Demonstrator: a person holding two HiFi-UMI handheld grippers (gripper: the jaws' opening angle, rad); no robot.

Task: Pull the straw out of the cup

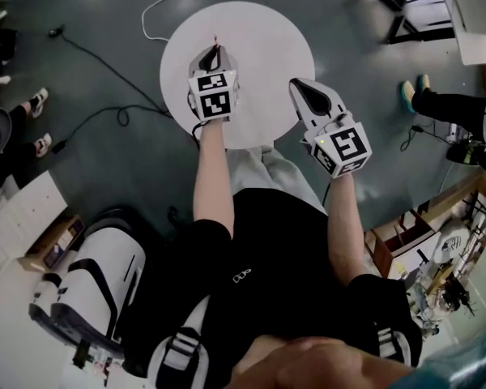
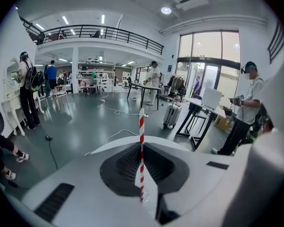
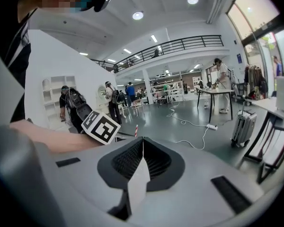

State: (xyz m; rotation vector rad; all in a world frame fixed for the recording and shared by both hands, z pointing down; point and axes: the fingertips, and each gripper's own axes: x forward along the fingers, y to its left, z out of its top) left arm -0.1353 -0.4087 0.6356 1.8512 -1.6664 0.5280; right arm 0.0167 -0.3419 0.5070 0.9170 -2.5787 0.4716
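A red-and-white striped straw (image 2: 142, 126) stands upright, clamped between the shut jaws of my left gripper (image 2: 142, 146). In the head view the left gripper (image 1: 214, 53) hovers over the round white table (image 1: 263, 31), and the straw's tip (image 1: 216, 39) pokes out beyond it. My right gripper (image 1: 302, 87) is held to the right of the left one, over the table's right edge. Its jaws (image 3: 143, 143) are shut with nothing between them. The right gripper view also catches the straw (image 3: 136, 129) beside the left gripper's marker cube (image 3: 100, 126). No cup shows in any view.
Cables (image 1: 105, 116) trail over the grey floor left of the table. A person's feet (image 1: 39, 100) are at the left and another person (image 1: 458, 108) stands at the right. A black-framed table (image 1: 425, 6) is at the top right. White equipment (image 1: 89, 286) sits beside my left leg.
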